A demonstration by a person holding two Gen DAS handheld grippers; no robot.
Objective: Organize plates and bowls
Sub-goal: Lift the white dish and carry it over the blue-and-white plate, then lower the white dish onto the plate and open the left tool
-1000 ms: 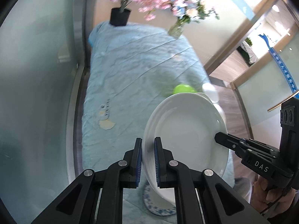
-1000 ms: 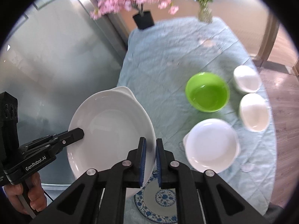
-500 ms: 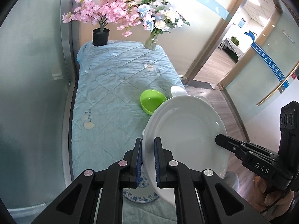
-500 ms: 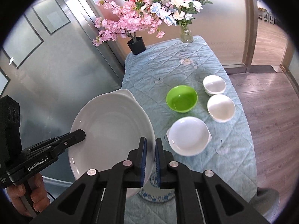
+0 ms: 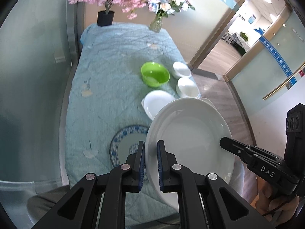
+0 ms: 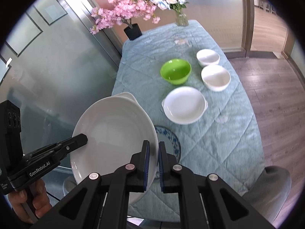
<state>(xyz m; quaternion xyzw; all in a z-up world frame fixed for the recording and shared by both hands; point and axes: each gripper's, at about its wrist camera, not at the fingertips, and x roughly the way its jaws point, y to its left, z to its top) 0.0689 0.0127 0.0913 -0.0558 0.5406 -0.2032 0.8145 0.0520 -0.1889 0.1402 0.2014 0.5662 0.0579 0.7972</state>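
Left claw (image 5: 151, 161) & right claw (image 6: 153, 161) both pinch the big white plate (image 5: 190, 139) by its rim, low center of frame, above the blue-edged plate (image 5: 124, 145). Green bowl (image 6: 175, 71) sits mid table.

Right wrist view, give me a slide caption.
Both grippers, right gripper and left gripper, hold a large white plate above the table.

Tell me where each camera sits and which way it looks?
Left wrist: sits on the left tongs, looks along the table; right tongs and fingers show.
Right wrist: sits on the right tongs, looks the same way; left tongs and a hand show.
Both share: big white plate pinched by both, green bowl, blue-patterned plate.
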